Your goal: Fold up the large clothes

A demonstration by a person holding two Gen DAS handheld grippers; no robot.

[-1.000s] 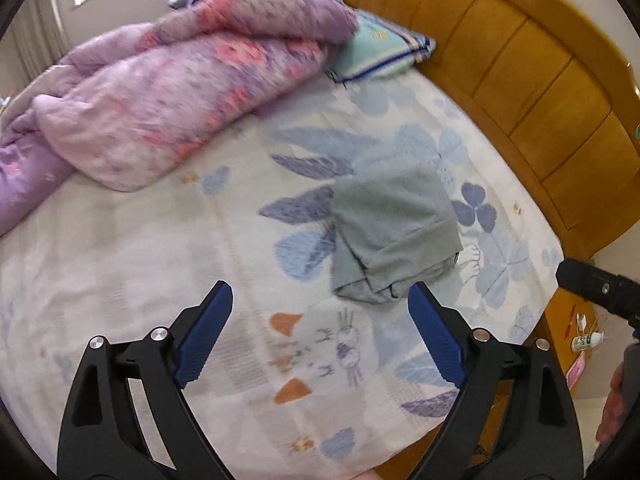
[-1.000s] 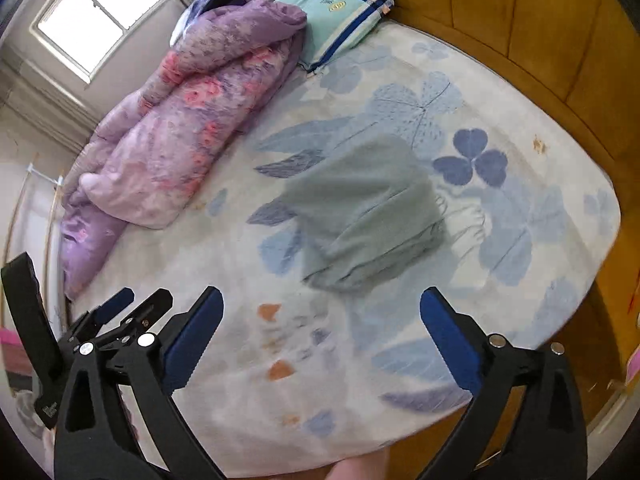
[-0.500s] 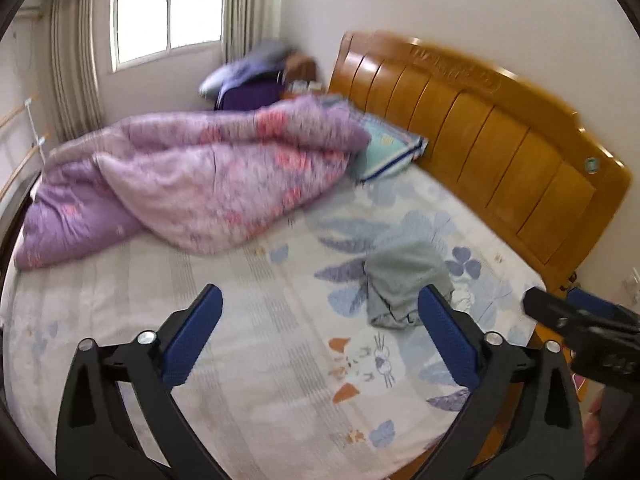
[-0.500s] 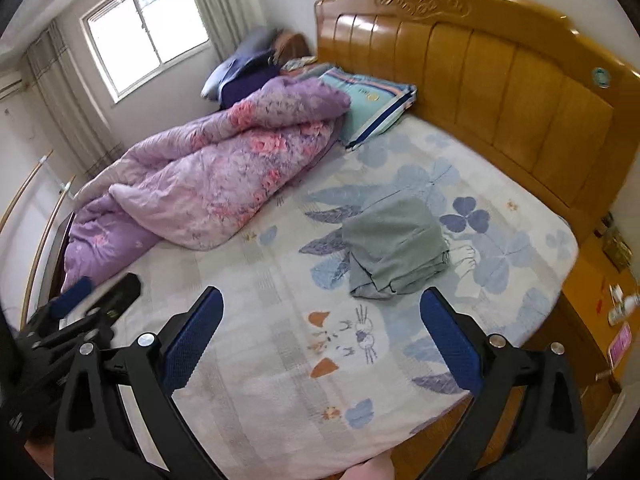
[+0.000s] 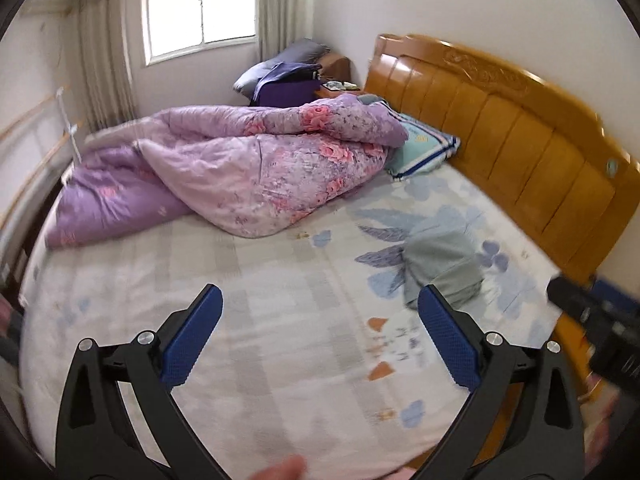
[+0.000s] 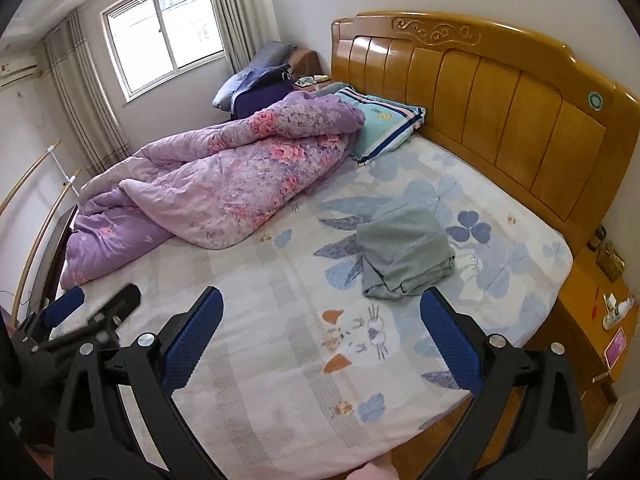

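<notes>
Left wrist view: my left gripper (image 5: pixel 318 320) hangs above the near part of the bed (image 5: pixel 248 288), its blue-padded fingers (image 5: pixel 192 336) spread wide with nothing between them. The folded grey-green garment (image 5: pixel 442 266) lies flat on the patterned sheet towards the headboard (image 5: pixel 520 148), well apart from the fingertips. A rumpled purple floral quilt (image 5: pixel 256 176) is heaped across the far side of the mattress, its edge resting against a teal striped pillow (image 5: pixel 424 152). My right gripper (image 5: pixel 596 320) shows as a blurred dark shape at the right edge of the frame.

Right wrist view: my right gripper (image 6: pixel 320 318) is held over the foot of the bed (image 6: pixel 248 304), fingers (image 6: pixel 448 340) likewise parted and gripping nothing. The folded garment (image 6: pixel 404 252) sits on the leaf-print part of the sheet, between the quilt (image 6: pixel 224 184) and the bedside cabinet (image 6: pixel 596 308), just beyond a cartoon cat printed on the sheet (image 6: pixel 360 336). The pillow (image 6: pixel 384 120) leans at the headboard (image 6: pixel 500 92). My left gripper (image 6: pixel 92 306) shows at the lower left, off the mattress edge. A window (image 6: pixel 160 36) lights the far wall.
</notes>
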